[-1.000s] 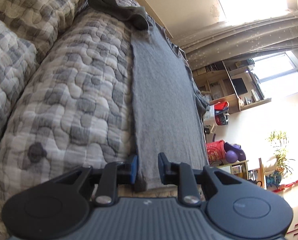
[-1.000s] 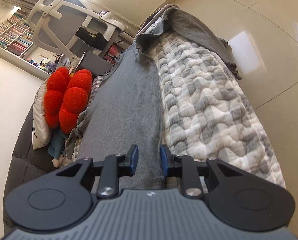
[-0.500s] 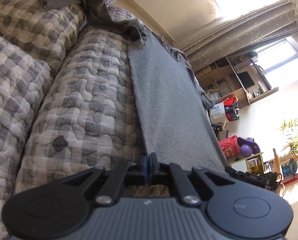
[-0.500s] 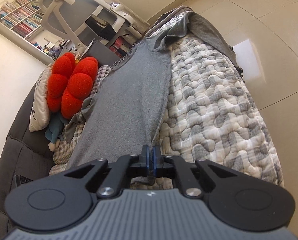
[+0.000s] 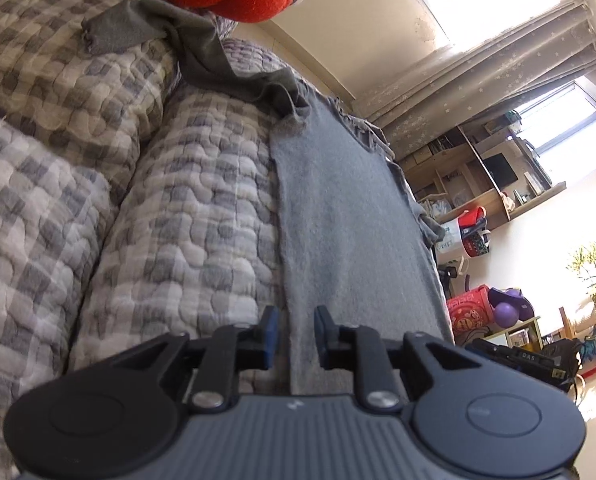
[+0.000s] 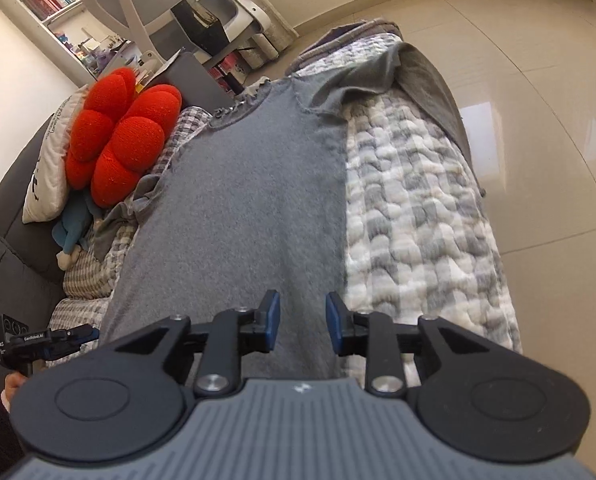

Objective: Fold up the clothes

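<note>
Smoothing the grey top [image 6: 250, 200] comes first: it lies flat along the quilted sofa cover [image 6: 418, 216], sleeves trailing far. Left gripper [image 5: 296, 338] and right gripper [image 6: 302, 322] have just been opening, jaws parted, nothing pinched; each should probably re-pinch squarely at the near hem corners.

Two matching handheld grippers, black and grey.
Left gripper [image 5: 295, 335] and right gripper [image 6: 302, 323]: ribbed grey housing, black round-ended arms, silver pivot screws, blue-padded fingers [image 6: 272, 322].

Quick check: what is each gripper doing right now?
Left gripper: open, jaws just opened, gray top released.
Right gripper: open, jaws just opened, holding nothing.
</note>
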Demonstrator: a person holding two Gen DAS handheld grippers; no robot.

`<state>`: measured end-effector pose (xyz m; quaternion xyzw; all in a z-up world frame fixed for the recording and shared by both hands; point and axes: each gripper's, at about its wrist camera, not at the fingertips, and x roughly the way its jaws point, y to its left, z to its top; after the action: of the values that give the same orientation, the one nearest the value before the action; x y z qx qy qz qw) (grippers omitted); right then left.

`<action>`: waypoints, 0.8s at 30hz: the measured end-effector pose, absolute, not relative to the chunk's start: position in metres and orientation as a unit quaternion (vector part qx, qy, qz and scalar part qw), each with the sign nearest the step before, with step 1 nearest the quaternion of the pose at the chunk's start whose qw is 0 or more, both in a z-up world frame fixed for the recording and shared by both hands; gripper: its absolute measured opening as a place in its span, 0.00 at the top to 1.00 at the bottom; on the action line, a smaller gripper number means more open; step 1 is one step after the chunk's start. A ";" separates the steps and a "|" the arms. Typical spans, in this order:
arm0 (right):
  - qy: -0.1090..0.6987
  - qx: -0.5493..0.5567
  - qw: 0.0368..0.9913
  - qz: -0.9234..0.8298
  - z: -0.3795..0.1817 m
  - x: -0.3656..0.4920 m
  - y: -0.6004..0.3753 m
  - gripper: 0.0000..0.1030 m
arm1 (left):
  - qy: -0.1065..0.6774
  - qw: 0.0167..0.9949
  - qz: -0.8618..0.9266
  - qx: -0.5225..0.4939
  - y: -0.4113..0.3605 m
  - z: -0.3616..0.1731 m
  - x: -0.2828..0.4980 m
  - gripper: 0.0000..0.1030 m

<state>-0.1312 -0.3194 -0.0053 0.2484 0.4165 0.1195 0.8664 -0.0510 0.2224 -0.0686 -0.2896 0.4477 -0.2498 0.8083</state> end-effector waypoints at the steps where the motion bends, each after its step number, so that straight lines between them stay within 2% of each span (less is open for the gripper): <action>1: 0.415 0.246 0.867 0.124 -0.003 -0.122 -0.316 0.71 | 0.445 0.815 -0.242 -0.281 0.220 -0.067 -0.044 0.77; 4: 0.412 0.228 0.871 0.141 0.004 -0.090 -0.299 0.71 | 0.433 0.840 -0.216 -0.245 0.211 -0.061 -0.020 0.76; 8: 0.412 0.207 0.872 0.164 0.006 -0.048 -0.273 0.71 | 0.399 0.881 -0.165 -0.196 0.213 -0.049 0.005 0.67; 19: 0.402 0.148 0.875 0.225 0.004 0.054 -0.203 0.71 | 0.312 0.947 -0.004 -0.080 0.254 -0.035 0.041 0.62; 24: 0.385 0.103 0.884 0.245 -0.001 0.097 -0.167 0.71 | 0.308 0.948 0.035 -0.066 0.273 -0.049 0.052 0.62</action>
<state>0.0971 -0.1667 -0.0006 0.1028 0.3849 0.2448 0.8839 0.0521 0.2728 -0.0487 -0.0657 0.3083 0.0353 0.9484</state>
